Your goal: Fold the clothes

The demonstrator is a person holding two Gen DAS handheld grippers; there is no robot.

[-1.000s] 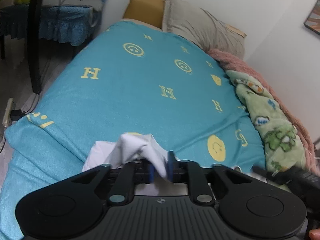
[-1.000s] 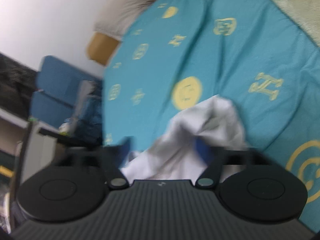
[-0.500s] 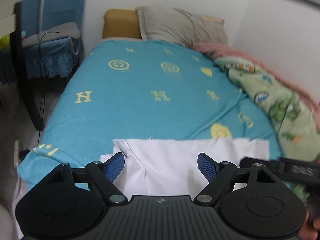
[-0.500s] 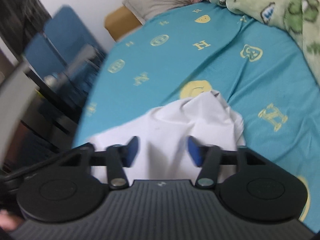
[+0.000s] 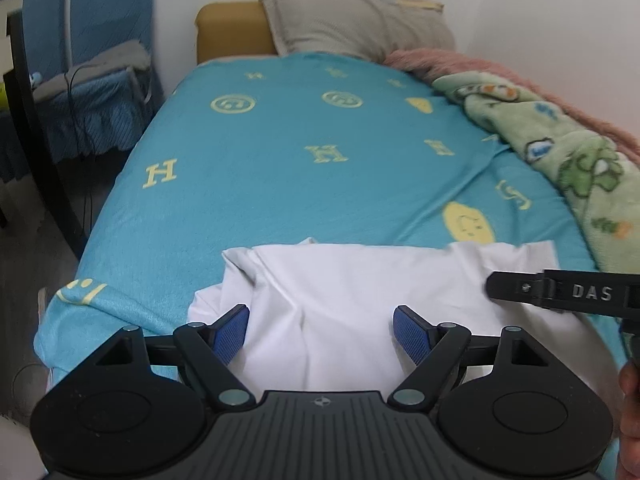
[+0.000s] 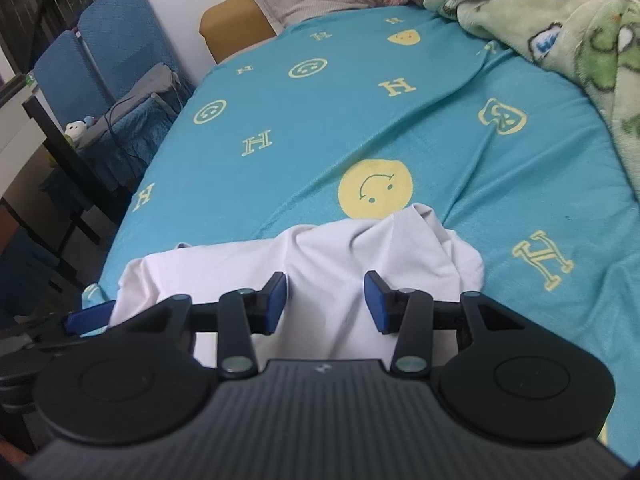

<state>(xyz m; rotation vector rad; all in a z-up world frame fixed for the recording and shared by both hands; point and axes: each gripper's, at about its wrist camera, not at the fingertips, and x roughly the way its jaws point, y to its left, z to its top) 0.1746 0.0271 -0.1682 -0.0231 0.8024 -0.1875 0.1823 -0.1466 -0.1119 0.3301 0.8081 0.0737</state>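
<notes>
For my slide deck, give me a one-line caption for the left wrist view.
Left gripper open above a white garment spread on a teal bedsheet.

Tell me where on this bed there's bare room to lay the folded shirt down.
The teal bedspread lies bare from the white garment up to the grey pillow, and out to its left edge. The right side is crowded by the green blanket and the pink blanket behind it.

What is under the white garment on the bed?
The white garment lies on the teal bedsheet printed with yellow H's and smileys. It partly covers one yellow smiley; whatever else lies beneath is hidden.
</notes>
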